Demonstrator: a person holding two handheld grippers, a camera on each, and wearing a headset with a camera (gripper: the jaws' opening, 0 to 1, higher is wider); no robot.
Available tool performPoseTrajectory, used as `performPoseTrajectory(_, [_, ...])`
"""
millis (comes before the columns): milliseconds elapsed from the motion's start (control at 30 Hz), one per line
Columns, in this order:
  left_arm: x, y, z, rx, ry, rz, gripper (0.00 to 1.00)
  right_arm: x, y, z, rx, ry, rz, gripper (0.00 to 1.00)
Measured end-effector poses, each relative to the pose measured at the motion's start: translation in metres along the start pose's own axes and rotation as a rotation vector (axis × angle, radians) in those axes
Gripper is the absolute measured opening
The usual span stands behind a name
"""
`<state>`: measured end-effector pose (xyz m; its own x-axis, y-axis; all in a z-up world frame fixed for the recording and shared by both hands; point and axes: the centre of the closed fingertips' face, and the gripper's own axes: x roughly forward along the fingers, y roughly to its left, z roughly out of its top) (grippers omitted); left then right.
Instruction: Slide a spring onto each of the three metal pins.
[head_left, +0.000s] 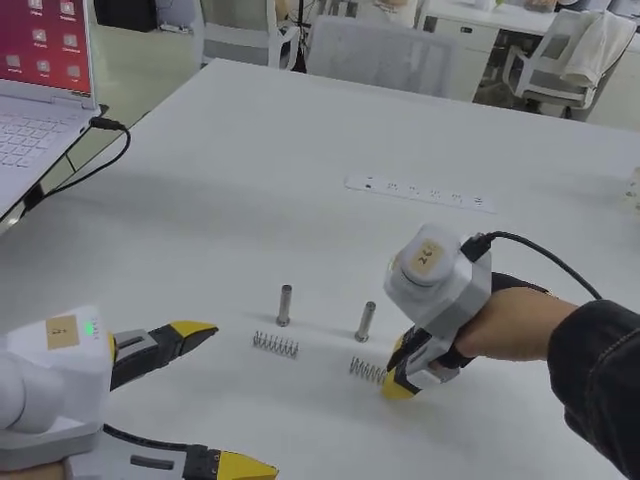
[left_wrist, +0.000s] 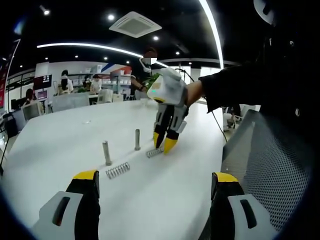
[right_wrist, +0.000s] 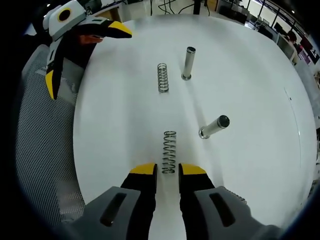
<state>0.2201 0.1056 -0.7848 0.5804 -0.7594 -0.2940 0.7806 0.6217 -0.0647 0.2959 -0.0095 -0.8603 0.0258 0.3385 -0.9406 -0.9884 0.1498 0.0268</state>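
Open-plan office (laptop (head_left: 35, 90), mesh chair (head_left: 385, 55), ceiling lights (left_wrist: 85, 46))

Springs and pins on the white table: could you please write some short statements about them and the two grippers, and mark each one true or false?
1. Two pins stand upright on the table. True.
2. One spring sits on a pin. False: both springs lie flat on the table, beside the pins.
3. The right gripper has its fingers on either side of one spring's near end. True.
4. The left gripper is shut on a spring. False: its fingers are wide apart, hold nothing, and are apart from both springs.
5. The laptop is closed. False: it is open at the table's left edge, and its screen is lit.
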Motion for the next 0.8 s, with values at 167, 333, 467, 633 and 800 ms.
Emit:
performPoseTrajectory(167, [0.0000,0.0017,-0.0006,-0.003,-0.002,0.002,0.90,0.0010,-0.0008,0.0002,-0.004,0.004,0.000,0.15])
performPoseTrajectory(333, [0.0005,0.0025,-0.0013,-0.005,0.000,0.002,0.89,0.0011,-0.0015,0.0002,-0.009,0.004,-0.004,0.14])
performPoseTrajectory(467, [0.0014,0.0030,-0.0013,-0.006,0.000,0.002,0.89,0.0015,-0.0004,0.0000,-0.028,0.011,-0.014,0.14])
performPoseTrajectory(633, [0.0025,0.0022,-0.0019,-0.005,0.003,-0.001,0.89,0.0019,-0.0014,-0.0002,-0.044,0.011,-0.026,0.12])
performPoseTrajectory(800, [0.0024,0.0018,-0.0027,-0.005,0.007,-0.003,0.89,0.0022,-0.0005,0.0004,-0.064,0.004,-0.029,0.09])
